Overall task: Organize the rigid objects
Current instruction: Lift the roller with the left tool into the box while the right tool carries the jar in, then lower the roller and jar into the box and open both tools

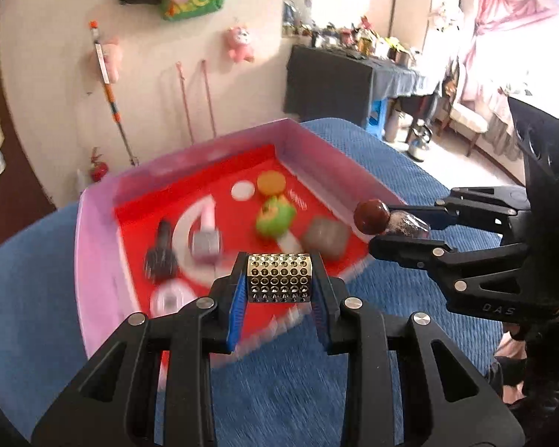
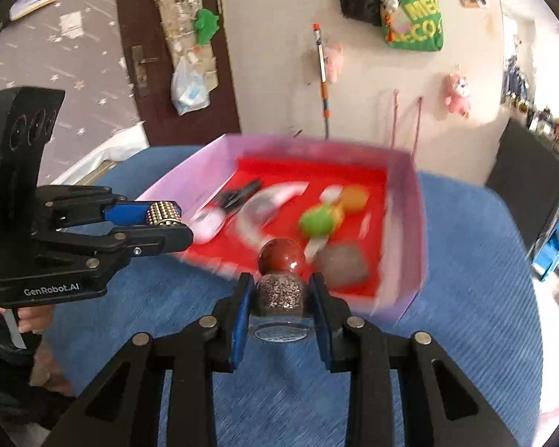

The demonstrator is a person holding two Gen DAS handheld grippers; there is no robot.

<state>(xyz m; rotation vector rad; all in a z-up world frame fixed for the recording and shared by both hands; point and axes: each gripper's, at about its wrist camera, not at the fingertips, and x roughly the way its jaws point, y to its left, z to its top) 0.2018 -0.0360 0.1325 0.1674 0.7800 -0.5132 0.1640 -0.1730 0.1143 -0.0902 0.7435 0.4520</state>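
Though blurred, blue tablecloth (image 1: 410,171), pink-walled tray (image 1: 97,246).

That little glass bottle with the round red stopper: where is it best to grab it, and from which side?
On its glass body, below the stopper, from the two sides. That is how the right gripper holds the bottle now: the body gives the pads straight walls, while the round stopper would likely slip out.

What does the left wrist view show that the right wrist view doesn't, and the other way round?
Only the left wrist view: a dark draped side table with clutter and a pink curtain beside it. Only the right wrist view: a brown door hung with bags. Both: the pink tray with its red floor on the blue surface, the left claw shut on the studded gold cylinder, and the right claw shut on the round-stoppered glass bottle.
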